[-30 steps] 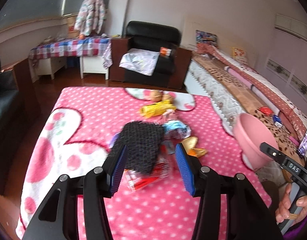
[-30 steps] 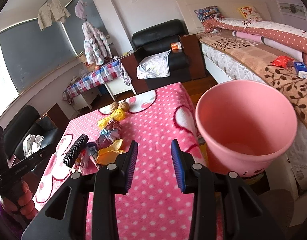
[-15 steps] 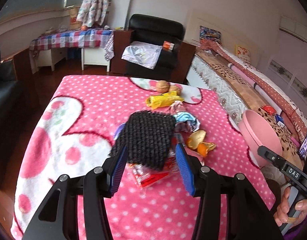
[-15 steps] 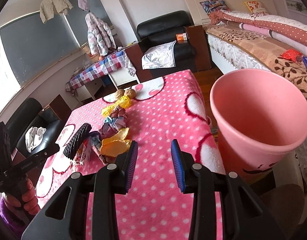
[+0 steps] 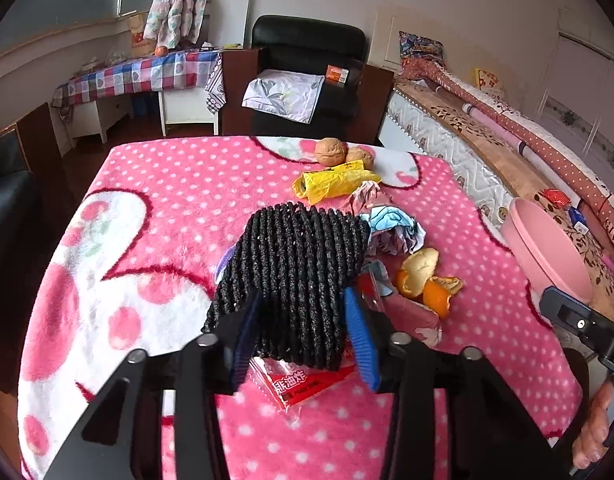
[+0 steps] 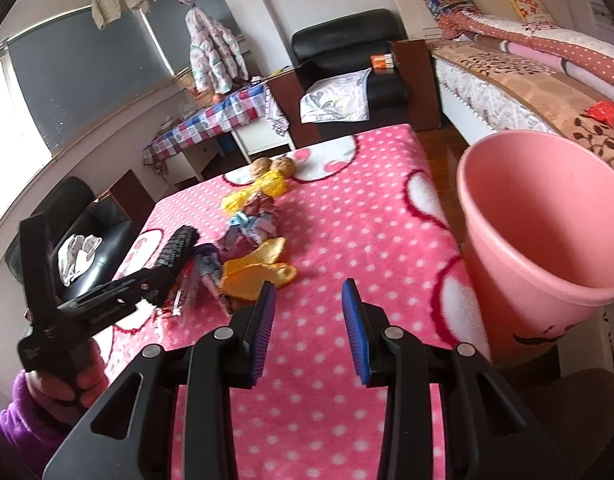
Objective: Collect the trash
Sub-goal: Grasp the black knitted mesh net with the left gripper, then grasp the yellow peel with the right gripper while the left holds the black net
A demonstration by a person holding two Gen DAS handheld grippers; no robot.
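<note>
**Textures on this table, quick rundown**

Fleece blanket (image 5: 155, 208) looks fuzzy and matt. The black mesh sleeve (image 5: 295, 268) mid-frame is rough foam-like netting. The red snack wrapper (image 5: 303, 386) under it is glossy plastic film; same shine on the yellow wrapper (image 5: 331, 184). Pink bucket (image 6: 547, 232) at right is smooth plastic. Walnuts (image 5: 330, 151) look rough and woody, orange peel (image 5: 425, 278) dull.

I am working in a lived-in bedroom of a home — a bed (image 6: 547, 76) with quilts and pillows runs along the wall, a black armchair (image 5: 307, 68) stands in the corner, a jacket (image 6: 213, 52) hangs by the window, and a checked cloth covers a side table (image 5: 135, 76) — all around a pink polka-dot blanket (image 5: 167, 208).
</note>
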